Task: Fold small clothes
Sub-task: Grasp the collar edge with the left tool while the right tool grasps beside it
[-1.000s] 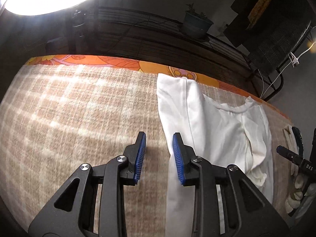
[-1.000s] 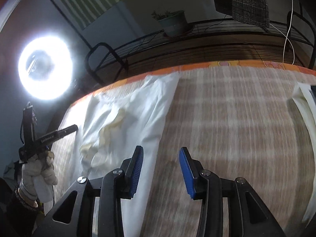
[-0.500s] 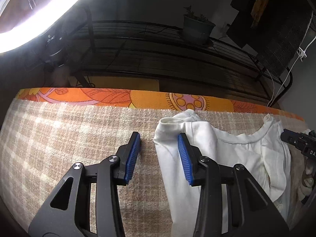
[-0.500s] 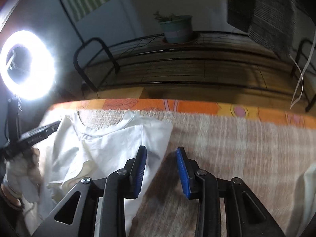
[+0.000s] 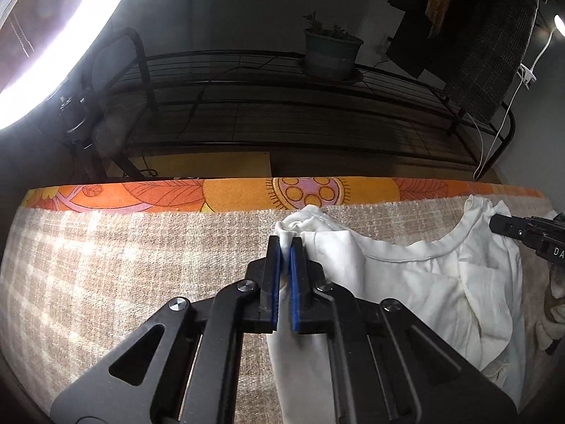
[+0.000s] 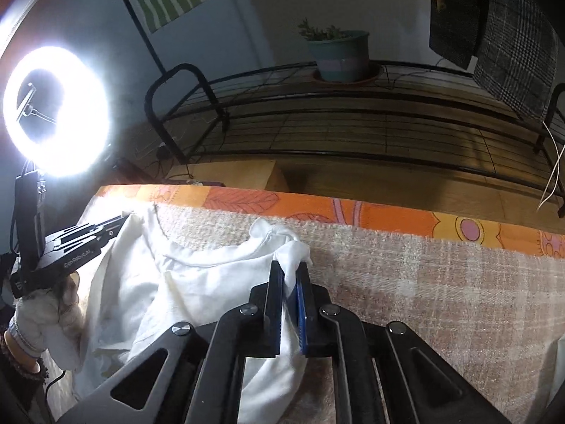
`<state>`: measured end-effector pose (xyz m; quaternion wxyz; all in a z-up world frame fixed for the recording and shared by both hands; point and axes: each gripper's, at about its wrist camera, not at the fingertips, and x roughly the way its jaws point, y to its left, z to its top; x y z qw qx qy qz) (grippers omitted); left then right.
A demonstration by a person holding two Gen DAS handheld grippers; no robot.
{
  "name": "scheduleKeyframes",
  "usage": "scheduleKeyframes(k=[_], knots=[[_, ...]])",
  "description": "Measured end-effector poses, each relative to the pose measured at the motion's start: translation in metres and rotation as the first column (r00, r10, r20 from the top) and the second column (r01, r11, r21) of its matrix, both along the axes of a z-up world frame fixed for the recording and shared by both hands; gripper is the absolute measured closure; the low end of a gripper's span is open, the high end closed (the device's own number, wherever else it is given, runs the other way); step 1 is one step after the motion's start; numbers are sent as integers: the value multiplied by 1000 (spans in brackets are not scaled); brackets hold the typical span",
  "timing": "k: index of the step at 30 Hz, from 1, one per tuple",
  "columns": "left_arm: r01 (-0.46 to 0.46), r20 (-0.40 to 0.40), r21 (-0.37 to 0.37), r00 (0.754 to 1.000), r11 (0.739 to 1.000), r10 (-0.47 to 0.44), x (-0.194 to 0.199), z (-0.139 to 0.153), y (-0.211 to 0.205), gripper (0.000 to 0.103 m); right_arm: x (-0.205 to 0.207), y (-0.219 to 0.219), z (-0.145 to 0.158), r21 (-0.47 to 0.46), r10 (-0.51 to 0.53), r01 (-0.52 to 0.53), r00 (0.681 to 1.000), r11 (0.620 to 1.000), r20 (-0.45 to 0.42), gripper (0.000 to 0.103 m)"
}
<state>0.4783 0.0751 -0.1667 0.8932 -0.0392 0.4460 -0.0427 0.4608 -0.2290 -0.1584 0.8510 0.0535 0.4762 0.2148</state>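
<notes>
both hand-held grippers, left [image 5: 285, 243] and right [image 6: 290, 268], open earlier, now clamped on white shirt [image 5: 406, 282] shoulders.

Both wrist cameras sit low, close over the table [image 5: 106, 282], facing its far edge; both share the white shirt [image 5: 406, 282] and plant pot [image 6: 339, 56].

White shirt [image 5: 406, 282]: thin soft cloth, matt, wrinkled. Left claw [image 5: 285, 243] and right claw [image 6: 290, 269]: matt black plastic arms, small shiny metal rivets, ribbed blue pads [image 5: 274, 275]. Blanket [image 5: 123, 275]: coarse woven cloth, beige check, rough. Orange sheet [image 5: 229, 194]: smooth printed cloth. Rack [image 6: 353, 123]: dark metal wire. Plant pot [image 6: 340, 54]: smooth, dull finish.
</notes>
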Motion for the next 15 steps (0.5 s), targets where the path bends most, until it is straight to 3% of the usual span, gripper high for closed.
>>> scheduleKeyframes(k=[4, 15], knots=[[-11, 23, -55, 1000, 998, 12, -12, 16, 6, 101, -10, -3, 17, 38, -5, 3, 999, 999, 34, 100], [28, 108, -65, 994, 997, -21, -85, 77, 11, 101, -62, -2, 77, 54, 7, -13, 993, 998, 114, 101]])
